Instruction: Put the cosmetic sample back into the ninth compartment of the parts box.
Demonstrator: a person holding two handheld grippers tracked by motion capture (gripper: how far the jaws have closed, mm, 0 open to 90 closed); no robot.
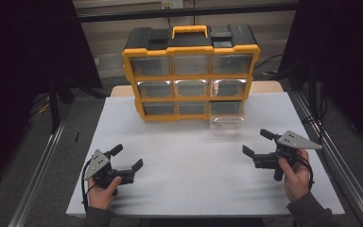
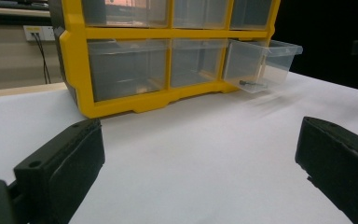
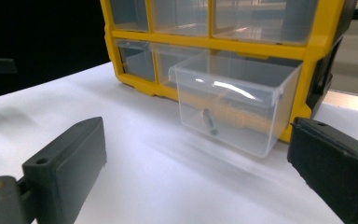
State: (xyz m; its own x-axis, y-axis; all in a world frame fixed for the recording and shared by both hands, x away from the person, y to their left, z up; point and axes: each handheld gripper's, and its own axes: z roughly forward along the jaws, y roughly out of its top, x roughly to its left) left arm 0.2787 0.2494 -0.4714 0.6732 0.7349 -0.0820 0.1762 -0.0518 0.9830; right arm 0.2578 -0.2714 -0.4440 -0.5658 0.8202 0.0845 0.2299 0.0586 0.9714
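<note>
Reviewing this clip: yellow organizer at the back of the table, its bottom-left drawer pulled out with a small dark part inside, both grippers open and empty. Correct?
Not quite: the pulled-out drawer is the bottom-right one of the yellow organizer, as the high view shows. The small dark part lies inside it, and the left gripper and right gripper are open and empty.

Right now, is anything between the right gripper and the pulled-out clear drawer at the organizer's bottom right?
Nothing visible. Bare white table lies between the right gripper and the open drawer, which holds a small dark screw-like part. The gripper is open and apart from the drawer.
</note>
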